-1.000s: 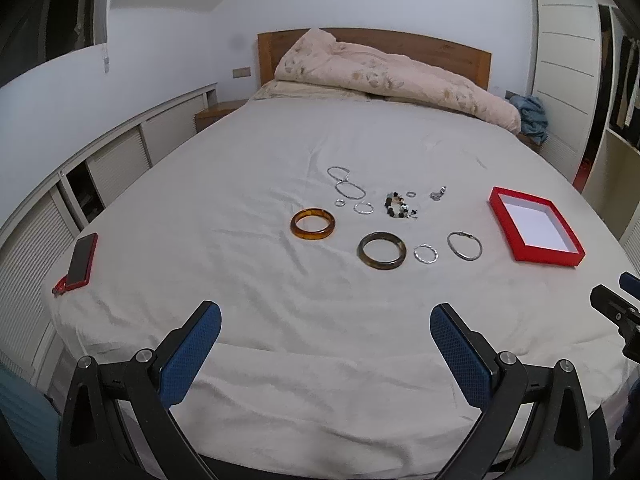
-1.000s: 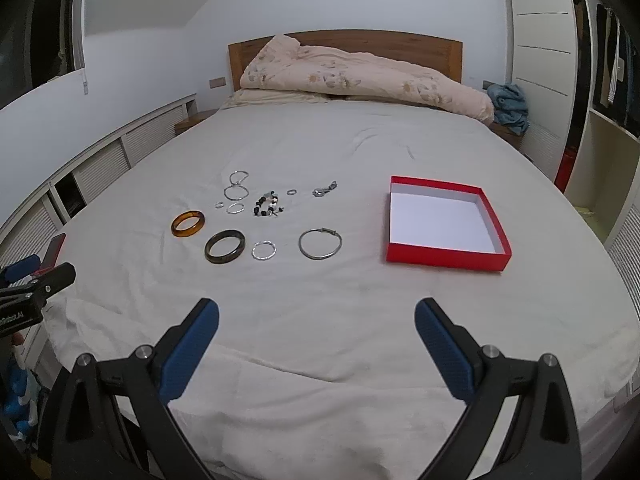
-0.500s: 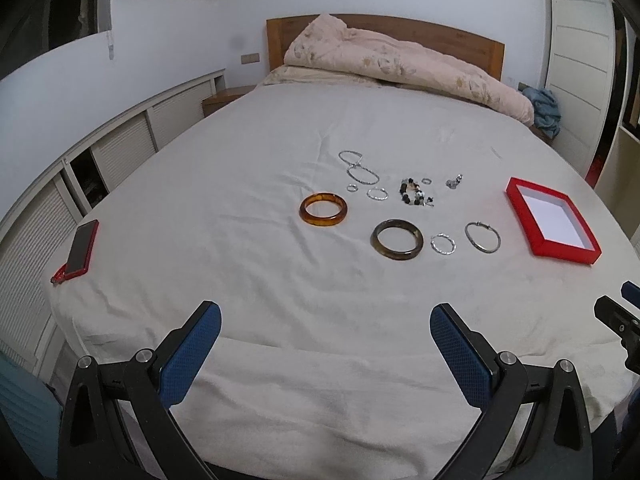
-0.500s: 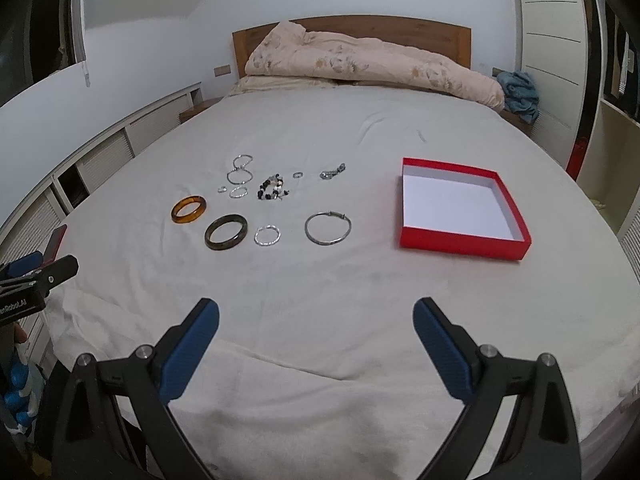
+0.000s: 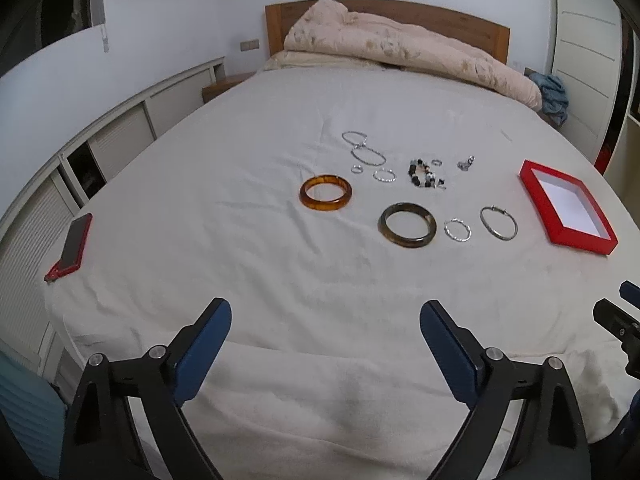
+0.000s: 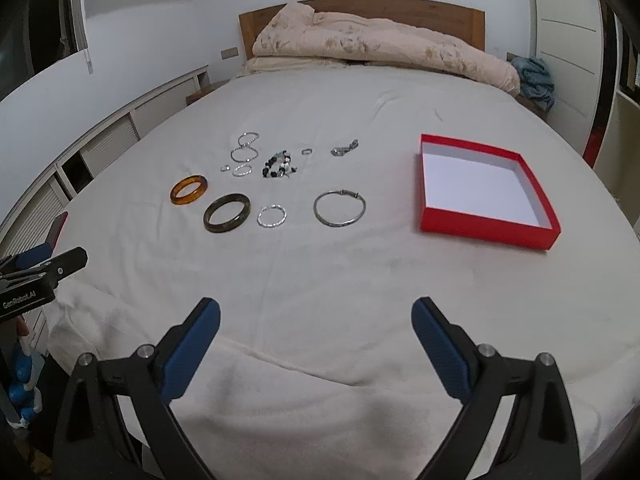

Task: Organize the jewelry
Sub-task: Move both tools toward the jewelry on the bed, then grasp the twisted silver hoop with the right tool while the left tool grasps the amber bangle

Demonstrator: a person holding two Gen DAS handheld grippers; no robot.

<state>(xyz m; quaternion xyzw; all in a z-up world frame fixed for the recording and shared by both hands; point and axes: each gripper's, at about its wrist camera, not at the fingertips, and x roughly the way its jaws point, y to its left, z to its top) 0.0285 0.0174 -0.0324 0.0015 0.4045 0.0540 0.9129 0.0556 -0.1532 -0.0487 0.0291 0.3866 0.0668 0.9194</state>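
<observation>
Jewelry on white bed sheet (image 6: 320,280), thin silver wire bangle (image 6: 339,208) straight ahead of wide, empty right claw (image 6: 316,322), shallow red cardboard box (image 6: 482,190) ahead-right; left claw (image 5: 326,322) empty, closing.

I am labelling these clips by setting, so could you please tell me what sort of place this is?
Very likely a home bedroom. The work surface is a large bed with a wooden headboard and a bunched-up duvet at its far end. White wardrobe doors stand along the right wall.
</observation>
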